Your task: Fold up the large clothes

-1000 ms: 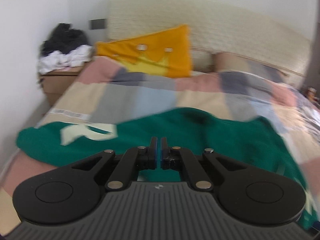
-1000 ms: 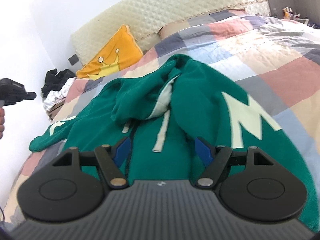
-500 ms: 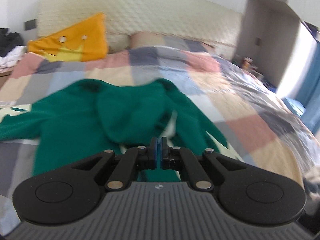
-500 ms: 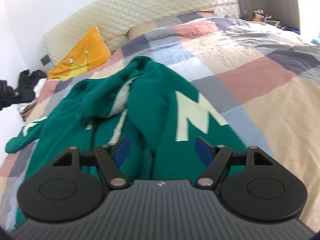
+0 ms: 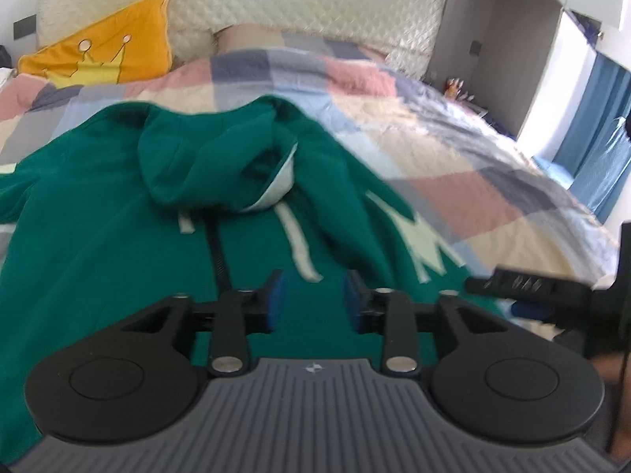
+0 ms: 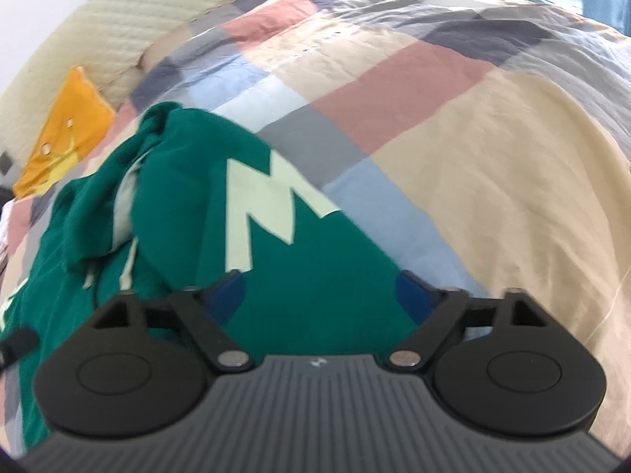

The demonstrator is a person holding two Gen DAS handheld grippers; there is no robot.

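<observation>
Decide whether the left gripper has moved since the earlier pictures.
Yes. The left gripper swung right: the yellow pillow slid from the view's centre to its left edge. Its fingers have just been opening, nothing between them.

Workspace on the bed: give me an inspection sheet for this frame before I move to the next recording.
Surface: checked quilt over the bed, wrinkled.
Job's things: green hoodie spread out unfolded, hood flopped onto the chest.
Clutter: yellow crown pillow by the headboard.
Grippers: left hand-held gripper jaws just opened, nothing between them; right hand-held gripper jaws just widened, empty over the hoodie.
Cables: nothing seen.
Surroundings: blue curtain at the window side.
</observation>
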